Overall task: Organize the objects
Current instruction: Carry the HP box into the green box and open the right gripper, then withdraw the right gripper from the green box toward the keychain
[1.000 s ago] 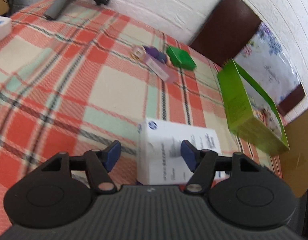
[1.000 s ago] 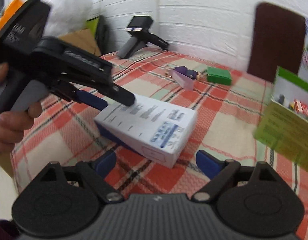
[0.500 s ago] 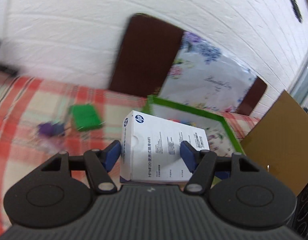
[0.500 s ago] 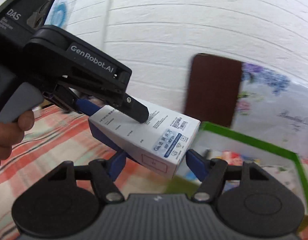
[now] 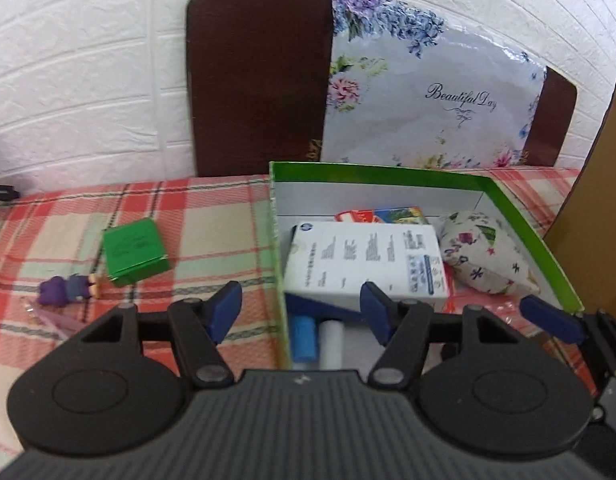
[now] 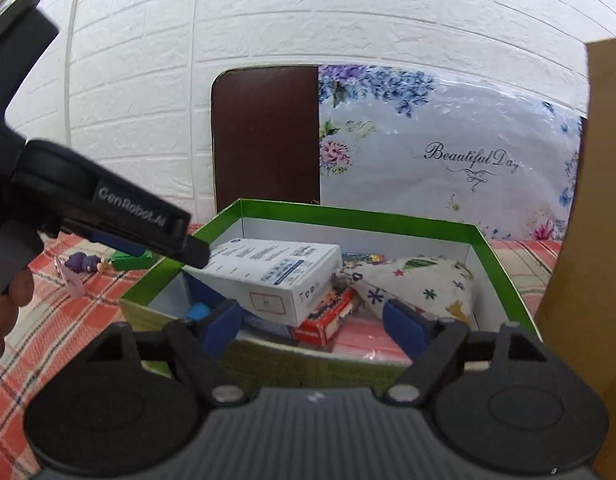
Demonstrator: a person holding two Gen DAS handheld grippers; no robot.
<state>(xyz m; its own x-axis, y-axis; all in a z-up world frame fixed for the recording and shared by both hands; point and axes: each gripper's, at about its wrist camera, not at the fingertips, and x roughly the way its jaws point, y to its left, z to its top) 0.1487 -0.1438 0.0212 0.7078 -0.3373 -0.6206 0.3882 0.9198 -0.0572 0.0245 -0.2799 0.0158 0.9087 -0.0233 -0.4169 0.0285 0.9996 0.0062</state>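
Observation:
A white HP carton (image 5: 364,262) lies tilted inside the green-walled box (image 5: 277,240), resting on other items. It also shows in the right wrist view (image 6: 267,276). My left gripper (image 5: 301,312) is open, its pads clear of the carton, straddling the box's left wall. My right gripper (image 6: 314,320) is open and empty at the box's near wall (image 6: 348,364). A small green box (image 5: 133,250) and a purple figure (image 5: 67,290) lie on the plaid cloth to the left.
The green box also holds a patterned cloth pouch (image 5: 484,256), a red packet (image 6: 328,316), and blue and white rolls (image 5: 318,340). A floral board (image 5: 428,92) leans on the brick wall. A brown cardboard panel (image 6: 588,240) stands to the right.
The white carton was carried by both grippers from the cloth to the green box and let go. Both grippers have opened and the carton now rests inside the box.

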